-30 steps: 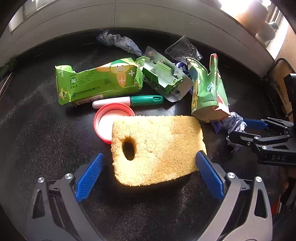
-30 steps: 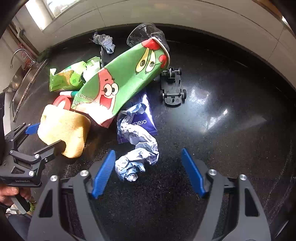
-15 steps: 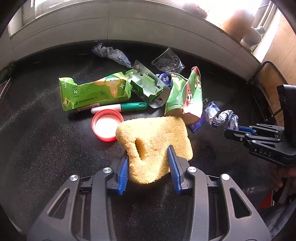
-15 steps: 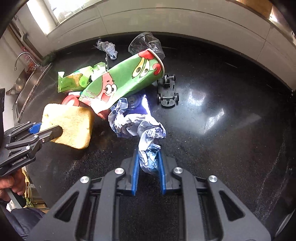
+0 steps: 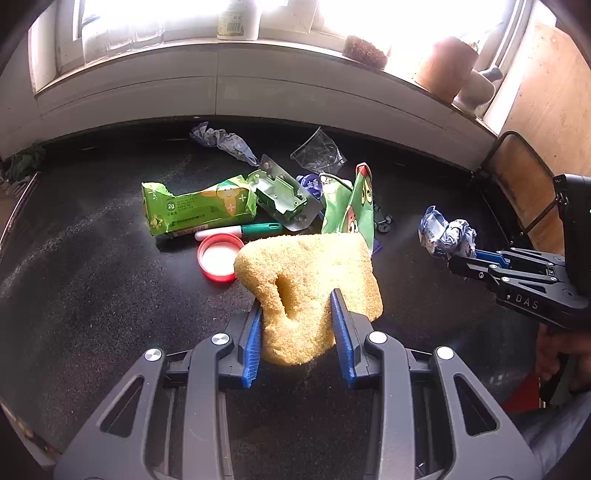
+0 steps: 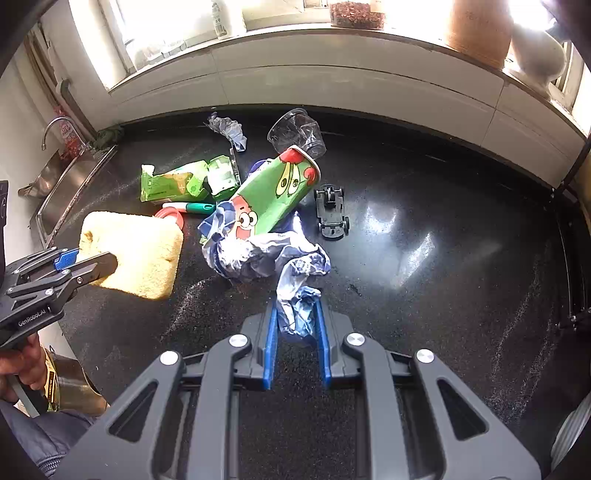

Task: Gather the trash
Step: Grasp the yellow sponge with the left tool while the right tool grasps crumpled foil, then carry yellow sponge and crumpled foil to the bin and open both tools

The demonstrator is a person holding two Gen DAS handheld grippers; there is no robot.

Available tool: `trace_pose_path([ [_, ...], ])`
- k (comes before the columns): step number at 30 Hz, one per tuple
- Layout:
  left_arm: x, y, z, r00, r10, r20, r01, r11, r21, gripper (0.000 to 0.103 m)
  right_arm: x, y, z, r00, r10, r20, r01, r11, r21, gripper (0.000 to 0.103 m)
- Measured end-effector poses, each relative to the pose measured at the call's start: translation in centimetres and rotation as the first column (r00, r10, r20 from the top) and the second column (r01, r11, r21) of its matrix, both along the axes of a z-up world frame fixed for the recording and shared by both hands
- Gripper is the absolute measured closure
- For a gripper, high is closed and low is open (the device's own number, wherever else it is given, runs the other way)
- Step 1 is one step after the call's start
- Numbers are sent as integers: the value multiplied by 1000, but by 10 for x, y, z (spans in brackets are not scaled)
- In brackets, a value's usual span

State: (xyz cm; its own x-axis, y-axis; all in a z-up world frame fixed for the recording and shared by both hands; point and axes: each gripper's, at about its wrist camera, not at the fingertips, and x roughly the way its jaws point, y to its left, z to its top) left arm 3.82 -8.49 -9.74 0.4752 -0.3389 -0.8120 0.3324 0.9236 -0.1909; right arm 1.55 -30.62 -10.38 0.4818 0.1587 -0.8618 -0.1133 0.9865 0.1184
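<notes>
My left gripper [image 5: 297,332] is shut on a yellow sponge [image 5: 310,280] and holds it above the black counter; the sponge also shows in the right wrist view [image 6: 133,254]. My right gripper [image 6: 295,332] is shut on a crumpled blue-and-white wrapper [image 6: 291,280], lifted off the counter; the wrapper also shows in the left wrist view [image 5: 447,236]. A pile of trash lies behind: a green cartoon paper cup [image 6: 277,192], a green carton [image 5: 195,210], a red lid [image 5: 218,258], a green-capped marker [image 5: 243,230] and a crushed clear cup [image 6: 295,133].
A black toy car chassis [image 6: 332,210] lies right of the green cup. Another crumpled wrapper [image 5: 221,138] lies near the white wall [image 5: 221,92]. A steel sink [image 6: 62,181] is at the counter's left end. Jars and pots stand on the windowsill [image 6: 476,26].
Both grippers closed, the left on the sponge and the right on the blue wrapper, then lifted them up and back from the trash pile.
</notes>
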Motion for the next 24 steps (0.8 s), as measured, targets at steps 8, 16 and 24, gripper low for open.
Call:
trace_pose_path([
  [8, -11, 19, 13, 998, 51, 42, -52, 998, 26, 69, -6, 17, 19, 998, 54, 43, -53, 998, -20, 84],
  [16, -39, 83, 40, 971, 210, 113, -219, 973, 71, 69, 4, 90, 50, 964, 242, 111, -241, 970, -16, 84],
  [24, -109, 191, 46, 864, 485, 131, -499, 859, 111, 69, 3, 238, 64, 816, 563, 128, -570, 822, 18, 84],
])
